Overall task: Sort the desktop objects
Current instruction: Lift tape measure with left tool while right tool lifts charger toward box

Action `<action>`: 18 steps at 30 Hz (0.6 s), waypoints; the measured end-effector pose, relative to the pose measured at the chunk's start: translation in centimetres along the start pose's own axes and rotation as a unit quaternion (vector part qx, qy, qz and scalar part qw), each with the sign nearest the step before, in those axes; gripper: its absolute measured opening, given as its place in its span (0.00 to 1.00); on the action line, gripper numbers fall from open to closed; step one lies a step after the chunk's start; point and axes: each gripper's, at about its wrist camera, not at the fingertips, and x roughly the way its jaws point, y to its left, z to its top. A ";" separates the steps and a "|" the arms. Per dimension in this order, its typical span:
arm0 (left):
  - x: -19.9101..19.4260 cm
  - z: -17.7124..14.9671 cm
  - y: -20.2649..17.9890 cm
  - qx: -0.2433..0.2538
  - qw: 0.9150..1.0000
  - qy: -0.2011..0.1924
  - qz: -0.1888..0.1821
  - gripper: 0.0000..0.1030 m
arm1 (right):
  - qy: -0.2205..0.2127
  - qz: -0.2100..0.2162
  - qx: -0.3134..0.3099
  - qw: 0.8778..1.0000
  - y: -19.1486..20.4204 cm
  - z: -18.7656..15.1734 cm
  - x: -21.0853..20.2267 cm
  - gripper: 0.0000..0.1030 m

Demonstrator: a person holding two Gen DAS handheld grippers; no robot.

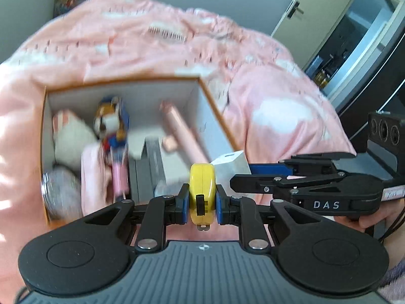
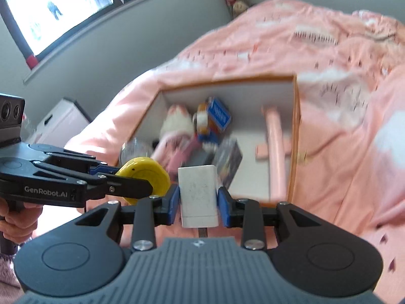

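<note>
Yellow tape measure (image 1: 202,192) pinched between left fingers (image 1: 184,206), white charger (image 2: 198,197) between right fingers (image 2: 173,204)

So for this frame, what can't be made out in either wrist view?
- Box contents: motion-blurred in both views; the grey round thing is unidentifiable.
- Yellow tape measure: markings unreadable; the left gripper's pads cover its sides.
- White block: underside hidden in the right gripper.
</note>
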 end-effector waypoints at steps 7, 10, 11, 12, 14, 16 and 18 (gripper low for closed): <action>1.3 4.1 -0.3 0.013 0.999 -0.047 0.023 0.22 | -0.071 -0.059 0.032 0.995 -0.9 2.8 0.2 0.34; 3.4 5.3 0.4 0.010 0.999 -0.036 0.030 0.21 | -0.082 -0.082 0.051 0.992 -1.7 3.1 1.6 0.34; 4.3 5.6 0.7 0.004 0.999 -0.026 0.028 0.21 | -0.083 -0.095 0.053 0.991 -1.8 3.0 2.2 0.34; 5.3 5.8 1.1 -0.001 1.000 -0.013 0.027 0.21 | -0.082 -0.112 0.053 0.989 -1.8 2.7 2.8 0.34; 7.2 5.9 1.5 -0.004 0.999 0.012 0.030 0.21 | -0.083 -0.143 0.048 0.985 -1.8 2.0 3.9 0.34; 8.9 5.8 1.5 0.000 0.999 0.034 0.033 0.21 | -0.075 -0.161 0.043 0.983 -1.9 1.3 5.0 0.34; 10.1 5.4 1.4 0.002 0.998 0.052 0.035 0.21 | -0.067 -0.163 0.045 0.983 -2.2 0.8 5.8 0.34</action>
